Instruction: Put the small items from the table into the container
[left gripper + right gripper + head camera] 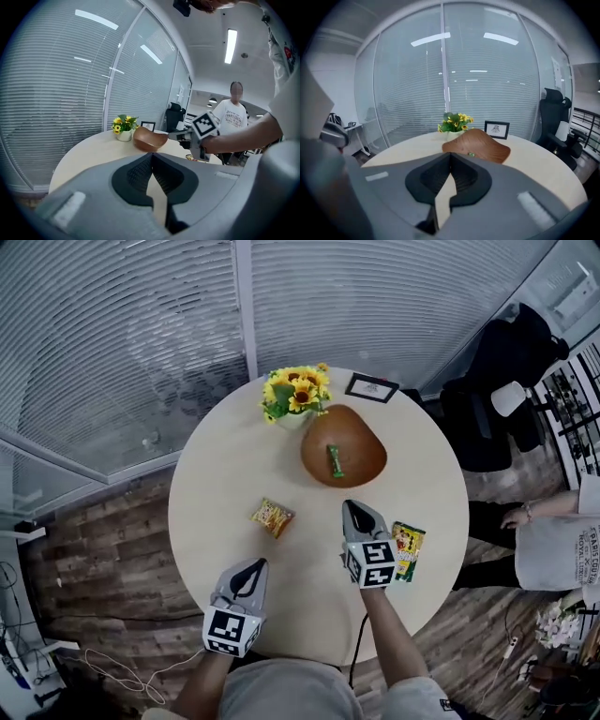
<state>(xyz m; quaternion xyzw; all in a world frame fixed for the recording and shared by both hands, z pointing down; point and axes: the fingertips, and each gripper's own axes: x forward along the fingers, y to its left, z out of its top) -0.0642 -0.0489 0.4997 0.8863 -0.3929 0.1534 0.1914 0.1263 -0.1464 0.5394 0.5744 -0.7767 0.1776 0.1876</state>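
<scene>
A brown wooden bowl (361,460) stands on the round table (216,493) with a small green item (335,461) lying in it. An orange snack packet (272,517) lies on the table left of my right gripper (352,506). That gripper is shut and empty, its tips just short of the bowl's near rim. A green and yellow packet (408,550) lies close to its right side. My left gripper (255,566) hangs near the table's front edge, shut with nothing in it. The right gripper view shows the bowl (487,145) and the green item (471,153) ahead.
A pot of sunflowers (296,396) and a small picture frame (371,387) stand behind the bowl. A black office chair (502,395) is at the far right. A person (553,545) stands right of the table. Glass walls with blinds run behind.
</scene>
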